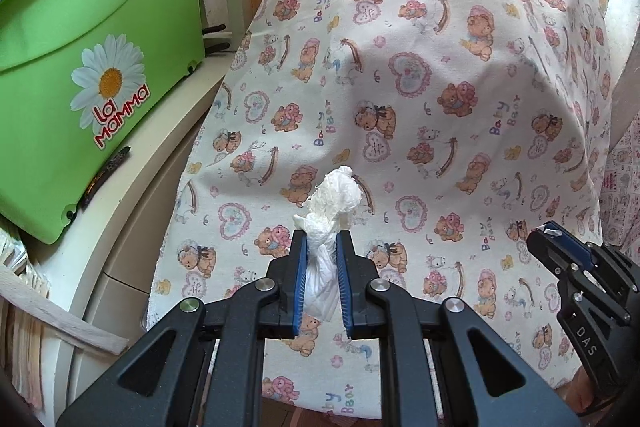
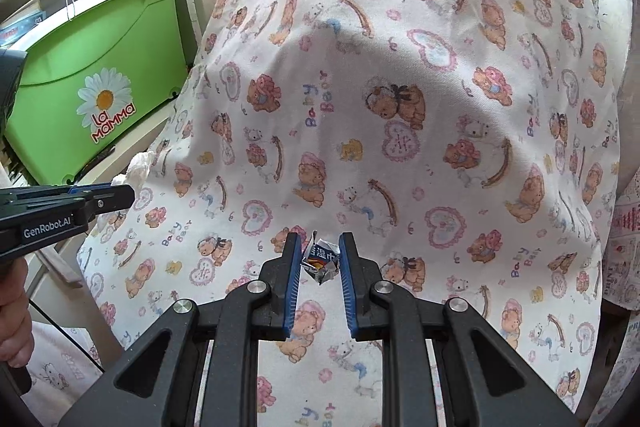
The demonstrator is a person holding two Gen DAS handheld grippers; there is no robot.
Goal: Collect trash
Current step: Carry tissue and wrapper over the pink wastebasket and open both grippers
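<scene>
Black linkage arms of the left hand-held gripper (image 1: 322, 247) fill the bottom of the left wrist view, and its blue pads are clamped on a twisted white tissue (image 1: 330, 219). That tissue stands between the pads with its long axis running along the fingers; its crumpled head sticks out past the fingertips, and its thin tail hangs back between the pads.

Behind everything spreads the teddy-bear cloth (image 1: 400, 87), the largest thing in view, draped over the tabletop and hanging down at its near and left edges. To the left a green bin (image 1: 80, 67) with a daisy sticker sits on a white cabinet (image 1: 132, 211), well apart from the tissue.

In the right wrist view the right hand-held gripper (image 2: 320, 255) is closed on a small crumpled wrapper (image 2: 322, 261) with printed blue and white faces. The wrapper sits between the pads near the fingertips, a compact wad with no clear long axis, held above the cloth. The left hand-held gripper enters this view from the left edge, with the tissue showing white beyond its tip, and a person's fingers (image 2: 14, 323) show below it.

Nothing lies between either gripper and the cloth beneath.
</scene>
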